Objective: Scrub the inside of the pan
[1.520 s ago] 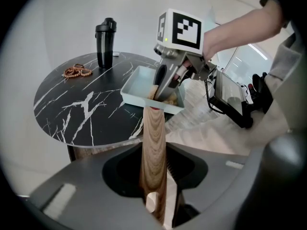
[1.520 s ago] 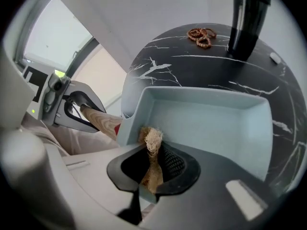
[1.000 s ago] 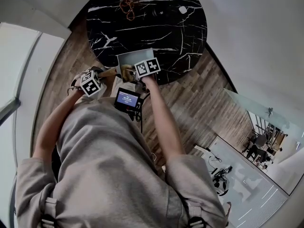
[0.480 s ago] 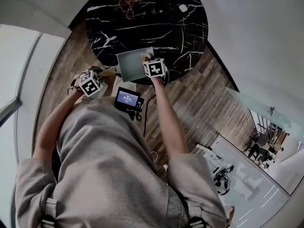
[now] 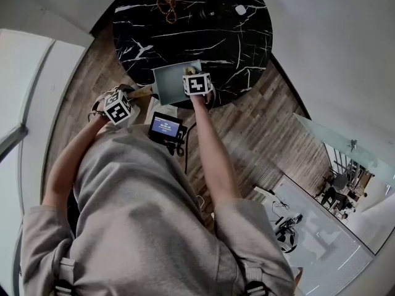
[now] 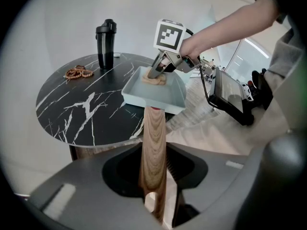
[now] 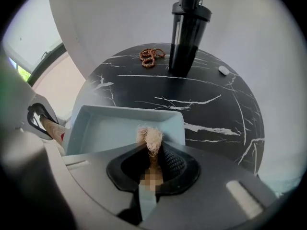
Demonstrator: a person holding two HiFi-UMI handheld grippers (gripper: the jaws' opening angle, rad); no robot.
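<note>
The left gripper (image 6: 154,175) was clamped on the wooden handle (image 6: 153,138), which ran straight out between its jaws to the pan (image 6: 158,103). This grip most likely served to steady the pan against the scrubbing load, with the handle overhanging the tabletop (image 6: 86,114) edge so that the gripper could reach it from below rim height.

The right gripper (image 7: 152,153) was closed on a tan fibrous scrubber (image 7: 149,136), whose frayed end projected just past the jaw tips. The gripper pointed steeply down into the pan, and in the left gripper view the scrubber appeared to rest on the pan floor near the wall farthest from the handle. The pale blue, square pan extended ahead of and to the left of the right gripper. Judged from this, scrubbing was under way, with most of the floor not yet under the scrubber.

Beyond the pan, well ahead of the right gripper, stood a black lidded bottle (image 7: 188,32). A coil of brown beads (image 7: 151,56) lay to its left, and a small white object (image 7: 223,70) to its right; all were clear of the working area.

No brand or label could be read. Each gripper carried a cube with black-and-white square markers. A small screen (image 5: 164,127) at the person's front showed a blue display too small to read.
</note>
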